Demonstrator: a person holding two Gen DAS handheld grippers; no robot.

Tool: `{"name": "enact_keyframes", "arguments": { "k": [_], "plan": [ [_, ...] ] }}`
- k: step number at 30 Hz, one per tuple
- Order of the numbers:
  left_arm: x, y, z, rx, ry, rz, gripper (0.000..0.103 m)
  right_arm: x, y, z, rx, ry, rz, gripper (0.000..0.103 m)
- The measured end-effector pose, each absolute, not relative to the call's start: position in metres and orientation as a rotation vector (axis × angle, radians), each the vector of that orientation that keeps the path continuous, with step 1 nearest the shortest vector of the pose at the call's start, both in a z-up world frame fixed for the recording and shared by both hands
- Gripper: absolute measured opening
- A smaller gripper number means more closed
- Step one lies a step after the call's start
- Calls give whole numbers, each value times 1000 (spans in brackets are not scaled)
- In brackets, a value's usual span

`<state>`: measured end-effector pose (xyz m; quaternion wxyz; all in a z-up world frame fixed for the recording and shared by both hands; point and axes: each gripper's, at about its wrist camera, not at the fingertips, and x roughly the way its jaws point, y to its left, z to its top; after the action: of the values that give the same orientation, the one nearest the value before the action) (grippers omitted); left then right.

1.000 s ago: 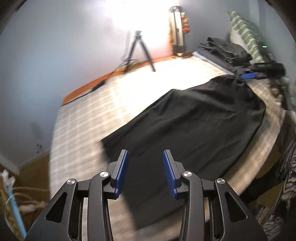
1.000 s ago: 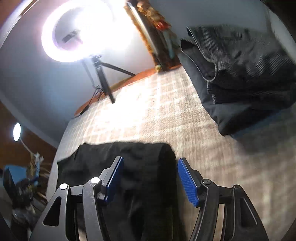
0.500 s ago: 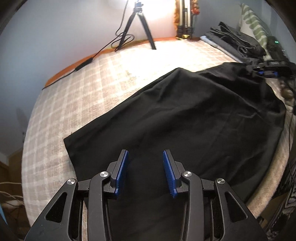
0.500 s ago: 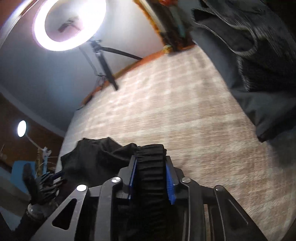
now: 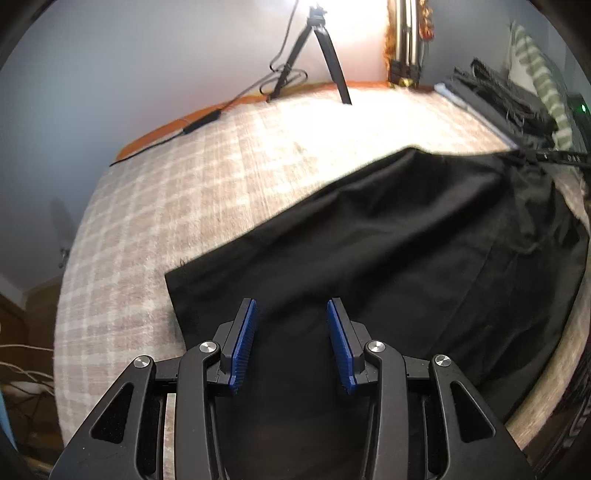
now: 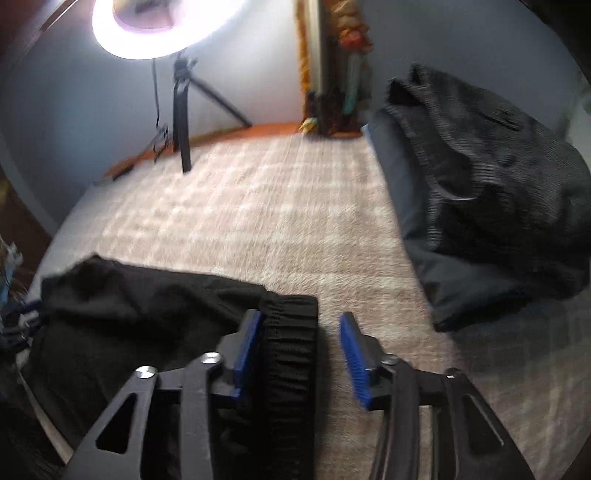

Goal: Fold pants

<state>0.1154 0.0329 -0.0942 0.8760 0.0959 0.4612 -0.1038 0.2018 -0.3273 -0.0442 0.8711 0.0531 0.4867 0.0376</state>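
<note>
Black pants (image 5: 406, 240) lie spread on a beige checked blanket (image 5: 221, 166). My left gripper (image 5: 291, 325) is open just above the leg hem end, with black cloth between and under the blue pads. In the right wrist view the pants (image 6: 122, 310) lie bunched at lower left. My right gripper (image 6: 303, 339) is open at the other end. The gathered elastic waistband (image 6: 290, 354) lies between the jaws against the left pad (image 6: 248, 343), apart from the right pad.
A pile of dark folded clothes (image 6: 491, 192) sits on the blanket at the right, also in the left wrist view (image 5: 498, 99). A ring light (image 6: 159, 26) on a tripod (image 5: 314, 55) stands at the far edge. A striped pillow (image 5: 543, 85) lies far right.
My right gripper was shut on the waistband half a second ago and has opened; the waistband now rests loose between the jaws. My left gripper stays open and has edged along the pant leg.
</note>
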Motion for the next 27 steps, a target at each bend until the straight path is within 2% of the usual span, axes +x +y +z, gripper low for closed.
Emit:
{"name": "enact_keyframes", "arguments": {
  "k": [7, 9, 15, 21, 27],
  "plan": [
    [126, 6, -78, 166, 933, -312, 39, 164, -345, -23, 235, 985, 92, 60],
    [131, -9, -74, 178, 920, -338, 39, 152, -338, -21, 242, 993, 106, 65],
    [175, -46, -71, 105, 929, -462, 39, 116, -326, -35, 249, 1040, 113, 66],
    [208, -57, -83, 76, 977, -503, 28, 112, -330, -37, 266, 1039, 115, 66],
    [209, -63, -99, 138, 1018, -510, 27, 118, -325, -32, 271, 1019, 152, 66]
  ]
}}
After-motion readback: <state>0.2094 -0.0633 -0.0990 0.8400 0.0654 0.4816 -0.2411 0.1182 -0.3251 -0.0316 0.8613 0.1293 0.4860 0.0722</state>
